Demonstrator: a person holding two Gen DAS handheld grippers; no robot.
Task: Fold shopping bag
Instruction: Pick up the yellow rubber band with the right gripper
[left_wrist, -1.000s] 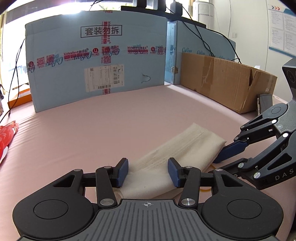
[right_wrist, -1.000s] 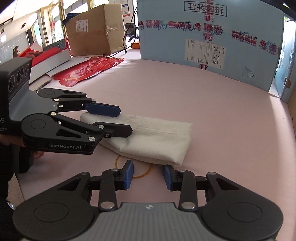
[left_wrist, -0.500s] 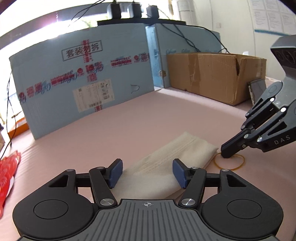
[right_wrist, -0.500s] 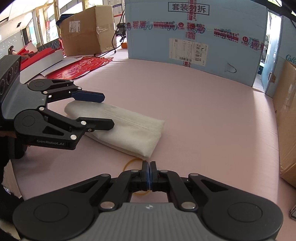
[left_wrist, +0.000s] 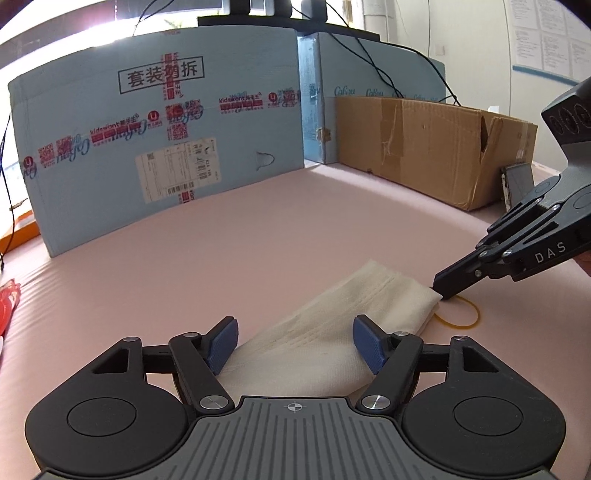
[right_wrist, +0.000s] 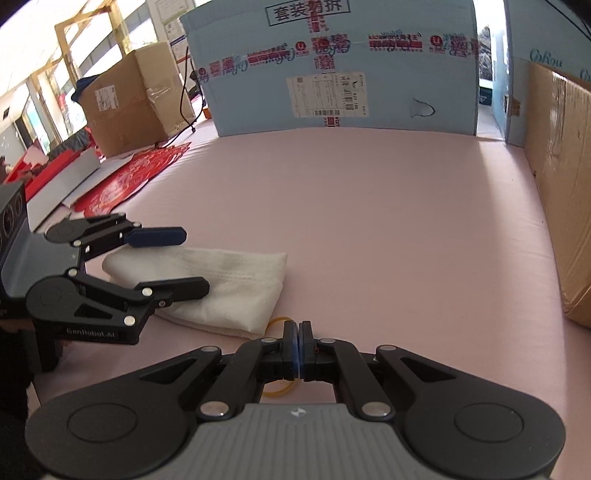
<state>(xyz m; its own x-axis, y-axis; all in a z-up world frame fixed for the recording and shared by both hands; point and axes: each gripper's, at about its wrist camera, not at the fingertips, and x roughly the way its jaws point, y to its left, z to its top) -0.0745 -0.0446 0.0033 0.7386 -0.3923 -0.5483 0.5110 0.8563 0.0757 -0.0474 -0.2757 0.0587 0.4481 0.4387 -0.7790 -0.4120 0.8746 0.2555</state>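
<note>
The cream cloth shopping bag (left_wrist: 332, 325) lies folded into a long flat bundle on the pink table; it also shows in the right wrist view (right_wrist: 225, 284). My left gripper (left_wrist: 295, 343) is open, its blue pads on either side of the bag's near end, just above it. My right gripper (right_wrist: 297, 345) is shut, its tip down at the yellow rubber band (left_wrist: 460, 315) beside the bag's other end. The band (right_wrist: 279, 387) lies partly under the right gripper. I cannot tell whether the fingers pinch the band.
A large blue carton (left_wrist: 159, 147) stands at the back of the table and a brown cardboard box (left_wrist: 432, 147) at the right. Red paper cuttings (right_wrist: 129, 181) and another brown box (right_wrist: 129, 99) lie to the left. The pink tabletop (right_wrist: 388, 229) spreads between them.
My right gripper closed and moved down to the rubber band at the bag's end. My left gripper stayed open over the bag's near end, shifting only slightly.
</note>
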